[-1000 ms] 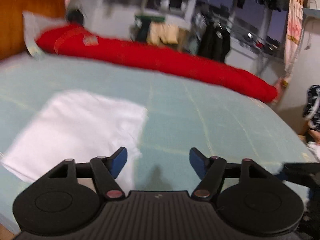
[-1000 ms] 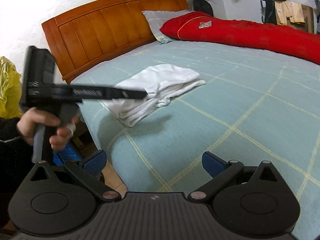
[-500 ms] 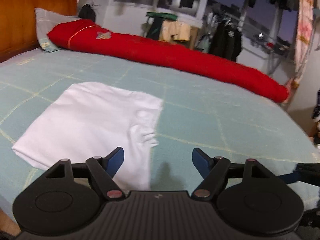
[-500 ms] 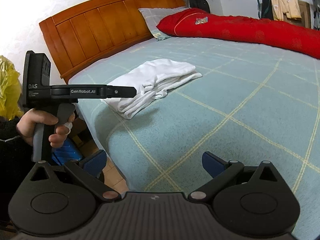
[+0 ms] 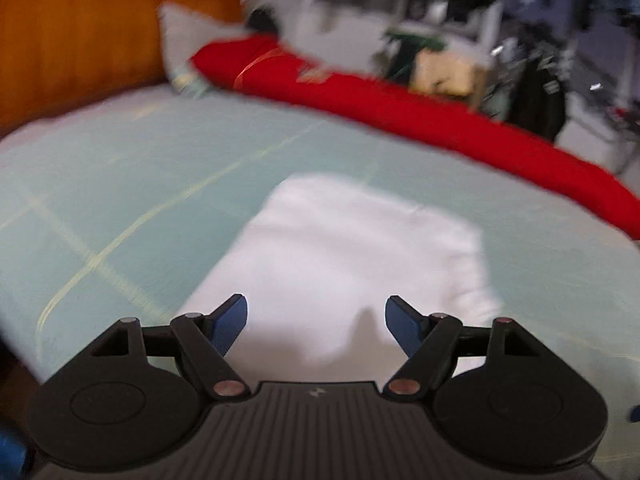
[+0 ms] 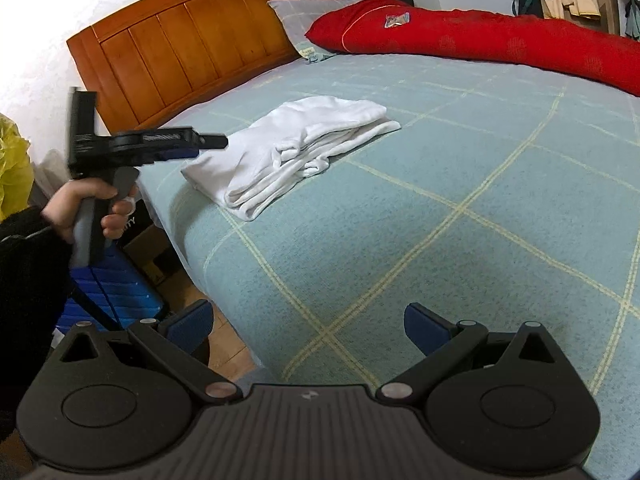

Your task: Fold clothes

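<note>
A white garment [image 6: 298, 148], folded into a thick rectangle, lies on the light green bed [image 6: 460, 208] near its left edge. In the blurred left wrist view it [image 5: 360, 256] fills the middle. My left gripper [image 5: 316, 322] is open and empty, hovering just above the garment's near edge. It also shows in the right wrist view [image 6: 216, 142], held by a hand just left of the garment. My right gripper [image 6: 308, 322] is open and empty, over the bed's near corner, well short of the garment.
A long red bolster [image 6: 480, 38] and a grey pillow [image 6: 304, 16] lie along the far side. A wooden headboard [image 6: 200, 36] stands at the left. A blue crate [image 6: 116, 288] and boxes sit on the floor beside the bed. Clothes racks [image 5: 540, 80] stand behind.
My left gripper has swung left toward the headboard, so the garment now lies centred between its fingers. The right gripper has barely moved. Both stay open.
</note>
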The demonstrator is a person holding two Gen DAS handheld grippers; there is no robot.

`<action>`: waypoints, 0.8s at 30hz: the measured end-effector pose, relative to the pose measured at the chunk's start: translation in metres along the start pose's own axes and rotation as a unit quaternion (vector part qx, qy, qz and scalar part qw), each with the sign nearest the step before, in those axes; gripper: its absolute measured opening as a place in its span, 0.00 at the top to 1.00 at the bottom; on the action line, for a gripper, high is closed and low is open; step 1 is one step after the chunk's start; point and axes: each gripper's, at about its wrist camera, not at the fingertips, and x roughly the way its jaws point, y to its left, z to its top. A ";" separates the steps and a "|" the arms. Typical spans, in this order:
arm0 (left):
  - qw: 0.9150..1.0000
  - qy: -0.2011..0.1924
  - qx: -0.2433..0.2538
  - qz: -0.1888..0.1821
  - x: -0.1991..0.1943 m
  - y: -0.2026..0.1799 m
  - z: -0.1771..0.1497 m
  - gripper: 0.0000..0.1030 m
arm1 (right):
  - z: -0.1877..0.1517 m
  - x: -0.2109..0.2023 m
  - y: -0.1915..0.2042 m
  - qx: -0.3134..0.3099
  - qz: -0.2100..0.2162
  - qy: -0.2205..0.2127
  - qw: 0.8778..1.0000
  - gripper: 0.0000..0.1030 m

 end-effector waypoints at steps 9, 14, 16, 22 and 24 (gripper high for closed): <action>0.994 -0.039 0.093 0.039 -0.061 -0.028 -0.028 0.14 | 0.006 0.000 0.005 -0.003 -0.006 0.001 1.000 0.00; 0.991 -0.053 0.124 0.024 -0.090 -0.060 -0.051 0.10 | 0.001 -0.002 0.016 -0.009 -0.017 0.007 1.000 0.00; 0.991 -0.059 0.122 0.019 -0.103 -0.071 -0.062 0.05 | 0.000 -0.003 0.019 -0.007 -0.023 0.011 1.000 0.00; 0.989 -0.068 0.126 0.043 -0.136 -0.099 -0.087 0.01 | -0.006 -0.013 0.025 0.001 -0.053 0.015 0.998 0.00; 0.987 -0.066 0.136 0.059 -0.144 -0.108 -0.094 0.01 | -0.009 -0.017 0.027 0.008 -0.055 0.016 0.998 0.00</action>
